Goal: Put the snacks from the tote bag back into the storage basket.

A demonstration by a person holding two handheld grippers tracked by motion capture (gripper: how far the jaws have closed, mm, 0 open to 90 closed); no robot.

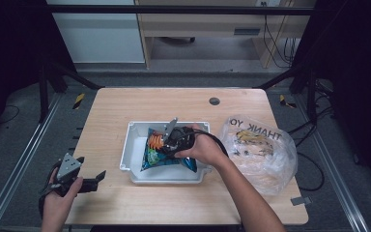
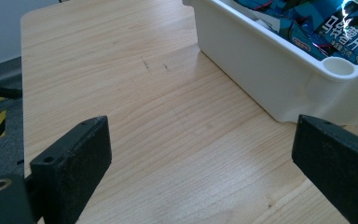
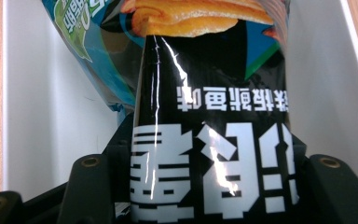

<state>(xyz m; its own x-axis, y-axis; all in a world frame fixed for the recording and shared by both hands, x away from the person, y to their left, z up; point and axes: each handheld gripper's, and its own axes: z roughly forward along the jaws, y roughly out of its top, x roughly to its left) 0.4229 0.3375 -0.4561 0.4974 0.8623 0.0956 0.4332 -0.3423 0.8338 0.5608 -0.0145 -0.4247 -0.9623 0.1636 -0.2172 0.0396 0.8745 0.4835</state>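
At the left edge of the pale wooden table [image 1: 125, 104], near its front corner, the left gripper [image 1: 92, 182] rests low in the person's left hand [image 1: 58, 200], its black jaws spread wide with only bare wood between them. In the left gripper view the same jaws frame the table top, and the white rectangular plastic bin [image 2: 270, 88] stands just beyond the right-hand jaw, apart from it.

That bin [image 1: 134, 162] sits in the middle of the table. Inside it lies a blue-green glossy snack bag [image 1: 155, 157], and over it the right gripper [image 1: 166, 142] reaches into the bin, held by the person's right hand [image 1: 204, 150]. Its jaws are drawn in narrow on a black glossy chip packet with white lettering and a picture of orange crisps [image 3: 214, 140]; in the right gripper view the packet stands pinched between the two jaws, its upper end leaning over the blue-green bag [image 3: 81, 42], with the bin's white walls close on both sides. From above, the hand and gripper hide most of this packet.

Right of the bin, just beside it, lies a crumpled clear plastic bag printed "THANK YOU" [image 1: 261, 150]. Farther back, a small round grey grommet [image 1: 214, 101] sits in the table top.
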